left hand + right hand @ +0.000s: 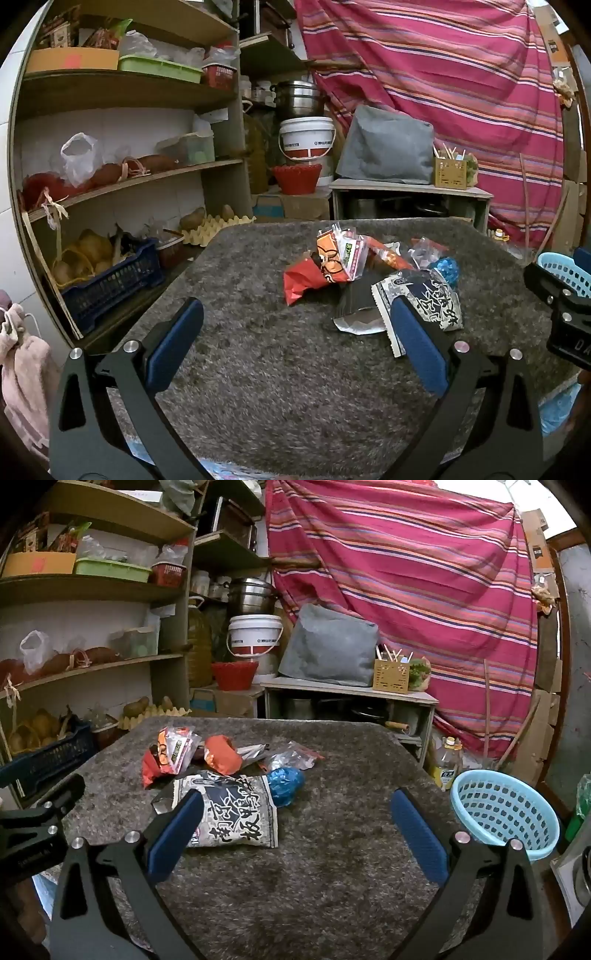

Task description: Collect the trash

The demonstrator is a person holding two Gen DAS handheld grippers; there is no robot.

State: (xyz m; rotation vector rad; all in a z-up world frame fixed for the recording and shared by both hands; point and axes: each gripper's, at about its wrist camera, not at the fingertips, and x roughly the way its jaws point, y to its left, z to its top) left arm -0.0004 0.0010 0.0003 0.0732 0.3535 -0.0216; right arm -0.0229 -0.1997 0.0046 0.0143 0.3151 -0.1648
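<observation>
A pile of trash lies on the grey shaggy table (pixel 266 362): an orange-red snack wrapper (pixel 314 275), a black-and-white noodle packet (pixel 428 299), a crumpled blue wrapper (pixel 447 269) and clear plastic (pixel 424 251). My left gripper (pixel 295 317) is open and empty, just short of the pile. In the right wrist view the noodle packet (pixel 236 812) lies by the left finger of my right gripper (pixel 295 797), which is open and empty. The blue wrapper (pixel 284 782) and orange wrappers (pixel 221 757) lie behind it. A light blue basket (pixel 506 812) sits at the table's right edge.
Wooden shelves (pixel 122 184) with produce, bags and a blue crate (pixel 110 284) stand to the left. A white bucket (pixel 255 635), steel pots, a grey cover (pixel 332 650) on a low stand and a striped red curtain (pixel 406 572) are behind the table. An oil bottle (pixel 448 764) stands on the floor.
</observation>
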